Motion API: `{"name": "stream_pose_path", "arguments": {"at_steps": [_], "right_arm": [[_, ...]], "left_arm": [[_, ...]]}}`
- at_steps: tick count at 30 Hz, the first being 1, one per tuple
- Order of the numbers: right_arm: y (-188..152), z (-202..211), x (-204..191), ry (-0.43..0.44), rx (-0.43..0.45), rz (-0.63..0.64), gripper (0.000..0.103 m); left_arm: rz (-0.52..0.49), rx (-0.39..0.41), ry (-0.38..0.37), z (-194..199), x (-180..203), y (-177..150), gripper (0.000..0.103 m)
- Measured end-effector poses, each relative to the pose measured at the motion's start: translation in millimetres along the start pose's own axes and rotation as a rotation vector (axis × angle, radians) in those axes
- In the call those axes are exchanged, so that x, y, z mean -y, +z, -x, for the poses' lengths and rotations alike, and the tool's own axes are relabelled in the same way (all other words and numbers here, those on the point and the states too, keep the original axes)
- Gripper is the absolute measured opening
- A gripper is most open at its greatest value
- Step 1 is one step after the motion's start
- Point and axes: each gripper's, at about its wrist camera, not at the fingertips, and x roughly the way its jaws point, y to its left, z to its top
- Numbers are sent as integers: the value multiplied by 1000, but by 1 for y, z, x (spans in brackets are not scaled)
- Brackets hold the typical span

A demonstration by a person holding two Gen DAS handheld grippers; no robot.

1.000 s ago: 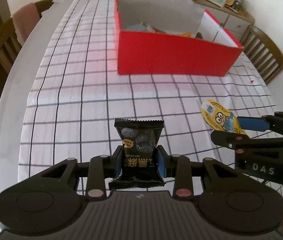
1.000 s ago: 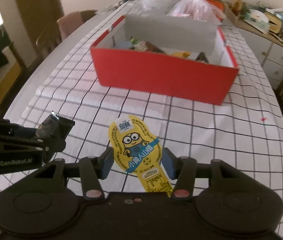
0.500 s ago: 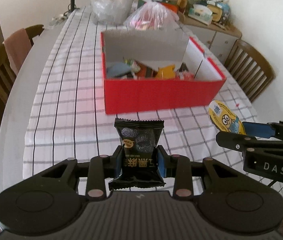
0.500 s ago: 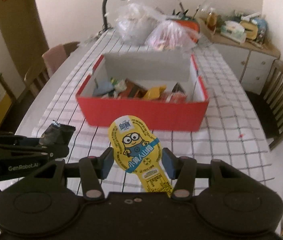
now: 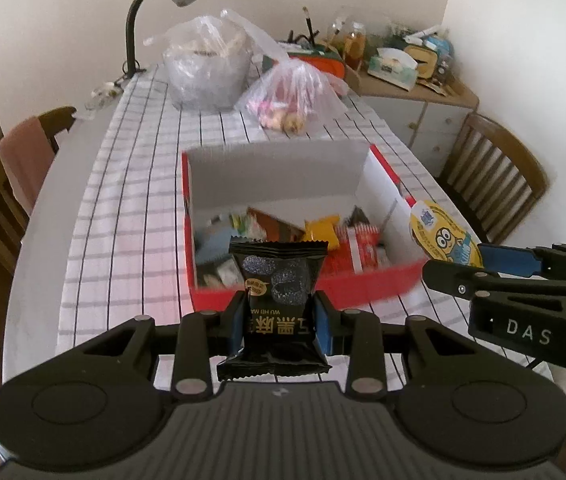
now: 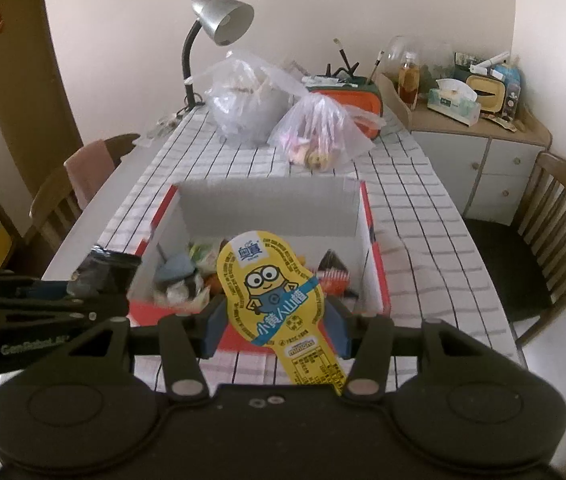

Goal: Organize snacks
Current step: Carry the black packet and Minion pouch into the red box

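Note:
My left gripper (image 5: 279, 320) is shut on a black snack packet (image 5: 279, 280) and holds it upright, above the near wall of the red box (image 5: 363, 280). My right gripper (image 6: 275, 320) is shut on a yellow Minions snack pack (image 6: 271, 284), also held above the box's near wall (image 6: 235, 336). The open box holds several wrapped snacks (image 5: 319, 232). The right gripper with the yellow pack (image 5: 439, 236) shows at the right of the left wrist view. The left gripper with the black packet (image 6: 103, 268) shows at the left of the right wrist view.
The box stands on a checked tablecloth (image 5: 131, 184). Two filled plastic bags (image 6: 315, 132) and a desk lamp (image 6: 219, 20) stand at the far end. Wooden chairs (image 6: 555, 216) flank the table. A cluttered cabinet (image 6: 475, 136) is at the back right.
Both grippers have risen and moved forward with their packs, from low over the tablecloth to above the box's near wall. The box's inside now shows from above.

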Motion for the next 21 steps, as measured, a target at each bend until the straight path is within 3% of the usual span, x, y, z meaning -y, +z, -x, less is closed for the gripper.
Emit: {"name": "stream_pose_path", "arguments": {"at_steps": [9, 21], "right_arm": [[41, -44, 16, 0, -6, 13, 50], [58, -119, 28, 14, -90, 16, 50]], "left_arm": [[-1, 48, 75, -26, 5, 51, 34], [10, -47, 97, -91, -6, 82, 34]]}}
